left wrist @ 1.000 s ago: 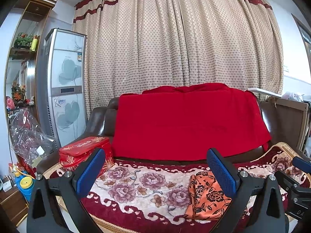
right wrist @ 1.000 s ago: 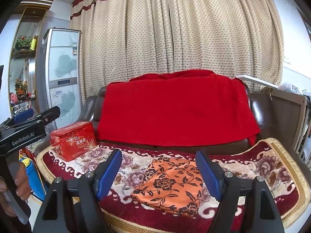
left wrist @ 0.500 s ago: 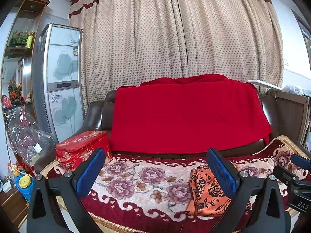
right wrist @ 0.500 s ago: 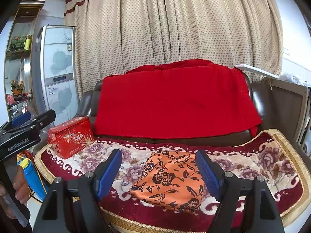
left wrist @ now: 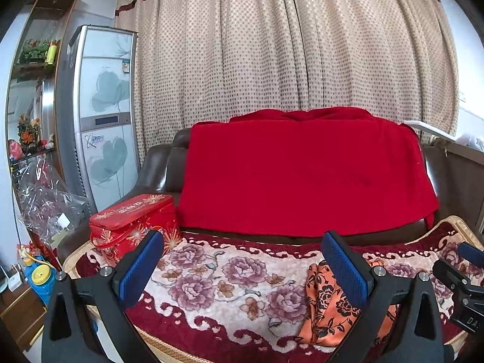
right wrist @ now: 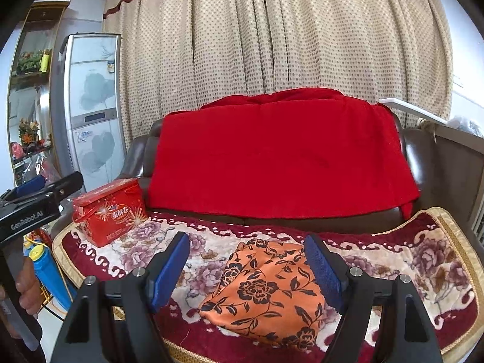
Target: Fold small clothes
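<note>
A small orange garment with black flowers (right wrist: pixel 266 290) lies bunched on the floral sofa blanket (right wrist: pixel 393 260). My right gripper (right wrist: pixel 246 267) is open and empty, just in front of the garment, which shows between its blue pads. In the left wrist view the garment (left wrist: pixel 323 305) lies at the lower right, partly behind the right pad. My left gripper (left wrist: pixel 242 264) is open and empty over the blanket (left wrist: pixel 217 275), to the left of the garment. Each gripper shows at the edge of the other's view.
A red tin box (right wrist: pixel 110 210) stands on the left end of the seat. A red throw (right wrist: pixel 281 154) covers the sofa back. A tall cabinet unit (left wrist: pixel 99 112), a plastic bag (left wrist: pixel 45 202) and a blue bottle (right wrist: pixel 50 275) stand at the left.
Both views have tilted slightly upward and both grippers have drawn back a little from the sofa. The garment has not moved. Both grippers stay open.
</note>
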Demonstrator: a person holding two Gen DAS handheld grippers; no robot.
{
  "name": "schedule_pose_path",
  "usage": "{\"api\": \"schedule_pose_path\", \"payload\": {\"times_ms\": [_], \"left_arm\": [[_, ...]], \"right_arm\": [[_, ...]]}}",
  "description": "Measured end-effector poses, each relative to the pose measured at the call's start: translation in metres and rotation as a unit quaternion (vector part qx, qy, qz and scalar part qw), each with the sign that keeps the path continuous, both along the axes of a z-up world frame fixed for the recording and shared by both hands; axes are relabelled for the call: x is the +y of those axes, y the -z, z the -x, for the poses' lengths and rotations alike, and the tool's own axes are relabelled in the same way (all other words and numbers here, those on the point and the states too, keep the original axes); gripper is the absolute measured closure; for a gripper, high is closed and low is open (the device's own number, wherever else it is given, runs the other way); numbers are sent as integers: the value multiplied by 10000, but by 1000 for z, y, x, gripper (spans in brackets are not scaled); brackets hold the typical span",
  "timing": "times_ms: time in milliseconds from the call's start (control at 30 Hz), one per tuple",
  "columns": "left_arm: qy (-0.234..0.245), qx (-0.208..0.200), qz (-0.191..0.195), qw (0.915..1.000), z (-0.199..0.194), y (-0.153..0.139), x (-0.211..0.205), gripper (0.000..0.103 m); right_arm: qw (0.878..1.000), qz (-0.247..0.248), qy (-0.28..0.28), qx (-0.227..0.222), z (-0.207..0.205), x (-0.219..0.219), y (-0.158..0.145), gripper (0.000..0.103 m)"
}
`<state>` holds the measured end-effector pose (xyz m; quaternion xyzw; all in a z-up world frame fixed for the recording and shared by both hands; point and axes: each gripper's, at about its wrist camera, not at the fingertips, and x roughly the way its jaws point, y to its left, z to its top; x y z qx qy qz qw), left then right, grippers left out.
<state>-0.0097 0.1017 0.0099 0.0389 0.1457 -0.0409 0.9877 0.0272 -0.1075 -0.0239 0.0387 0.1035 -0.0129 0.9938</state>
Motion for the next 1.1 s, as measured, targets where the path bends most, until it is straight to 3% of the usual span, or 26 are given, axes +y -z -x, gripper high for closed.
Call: {"api": "schedule_pose_path", "payload": {"times_ms": [400,1100], "left_arm": [[-90,61,74,9999,-29,3,-8,0],[1,397,158,9991,-77,23,-16,0]], "right_arm": [[10000,5,19,27,-25,-17,-5,22],[9992,-27,21,402,-71,-18,11,22]]}}
